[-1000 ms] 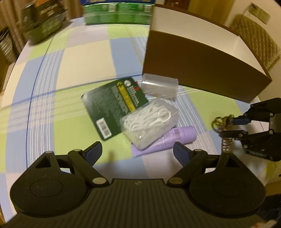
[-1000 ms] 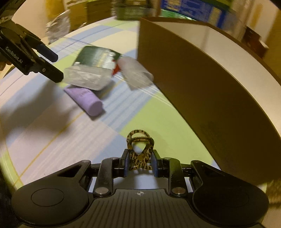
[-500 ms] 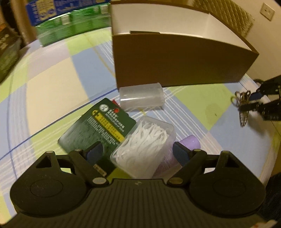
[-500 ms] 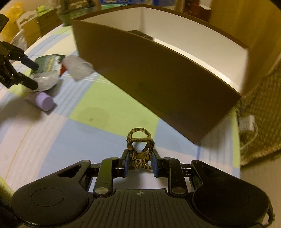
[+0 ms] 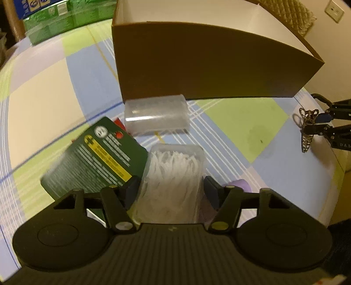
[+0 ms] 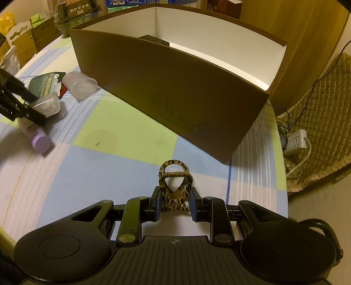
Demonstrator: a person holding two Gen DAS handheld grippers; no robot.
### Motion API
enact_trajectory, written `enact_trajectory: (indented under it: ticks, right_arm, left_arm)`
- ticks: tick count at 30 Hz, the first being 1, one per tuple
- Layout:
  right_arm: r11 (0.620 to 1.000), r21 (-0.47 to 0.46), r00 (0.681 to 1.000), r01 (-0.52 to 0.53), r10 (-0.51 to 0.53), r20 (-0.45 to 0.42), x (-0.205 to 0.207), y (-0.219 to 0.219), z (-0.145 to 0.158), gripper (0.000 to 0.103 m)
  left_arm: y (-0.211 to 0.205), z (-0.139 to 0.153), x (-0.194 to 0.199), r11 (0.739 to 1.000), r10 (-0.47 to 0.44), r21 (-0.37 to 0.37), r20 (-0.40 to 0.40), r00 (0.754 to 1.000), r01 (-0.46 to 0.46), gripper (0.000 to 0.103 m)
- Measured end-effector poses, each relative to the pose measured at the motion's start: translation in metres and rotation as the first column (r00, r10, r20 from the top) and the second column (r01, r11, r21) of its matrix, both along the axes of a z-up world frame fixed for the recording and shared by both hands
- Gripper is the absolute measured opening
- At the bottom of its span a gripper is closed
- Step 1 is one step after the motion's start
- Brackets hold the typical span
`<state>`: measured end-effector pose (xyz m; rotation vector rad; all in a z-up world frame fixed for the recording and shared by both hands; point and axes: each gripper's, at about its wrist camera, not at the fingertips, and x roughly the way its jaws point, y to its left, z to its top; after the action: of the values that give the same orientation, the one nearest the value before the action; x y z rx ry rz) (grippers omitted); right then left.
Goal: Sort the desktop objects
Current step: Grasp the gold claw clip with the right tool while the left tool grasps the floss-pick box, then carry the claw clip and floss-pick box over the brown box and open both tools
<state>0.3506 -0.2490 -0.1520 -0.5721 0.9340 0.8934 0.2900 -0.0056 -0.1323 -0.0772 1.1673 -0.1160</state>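
Note:
My left gripper (image 5: 171, 190) has its jaws around a clear box of white floss picks (image 5: 175, 173), touching or nearly touching its sides. The box lies on a purple tube (image 5: 238, 183) beside a green card (image 5: 98, 153). A clear plastic cup (image 5: 155, 116) lies on its side in front of the brown cardboard box (image 5: 208, 65). My right gripper (image 6: 174, 201) is shut on a leopard-print hair clip (image 6: 174, 182), held above the tablecloth near the cardboard box (image 6: 175, 92). The clip also shows in the left wrist view (image 5: 307, 129).
The checked tablecloth (image 6: 122, 136) covers a round table. Green and blue cartons (image 5: 65, 19) stand at the far edge. A dark item (image 6: 153, 39) lies inside the cardboard box. A power strip (image 6: 298, 140) and cables lie on the floor to the right.
My left gripper moved forward and narrowed its jaws around the floss pick box. My right gripper carried the hair clip rightward along the cardboard box's front.

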Motion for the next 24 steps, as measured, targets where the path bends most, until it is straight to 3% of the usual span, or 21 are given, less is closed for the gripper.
enact_trajectory:
  ticks: [2, 13, 24]
  right_arm:
    - [1.000, -0.001, 1.000, -0.001, 0.001, 0.001, 0.002, 0.002, 0.000, 0.023]
    - [1.000, 0.013, 1.000, 0.007, -0.007, -0.001, 0.008, 0.013, -0.007, 0.025]
    - [0.999, 0.050, 1.000, -0.008, 0.009, -0.021, -0.010, 0.002, -0.003, 0.023]
  left_arm:
    - [-0.003, -0.007, 0.000, 0.999, 0.032, -0.017, -0.023, 0.999, -0.033, 0.057]
    - [-0.018, -0.006, 0.000, 0.996, 0.088, 0.028, 0.018, 0.996, -0.089, 0.056]
    - [-0.030, 0.013, -0.036, 0.987, 0.160, 0.017, 0.055, 0.986, -0.161, 0.056]
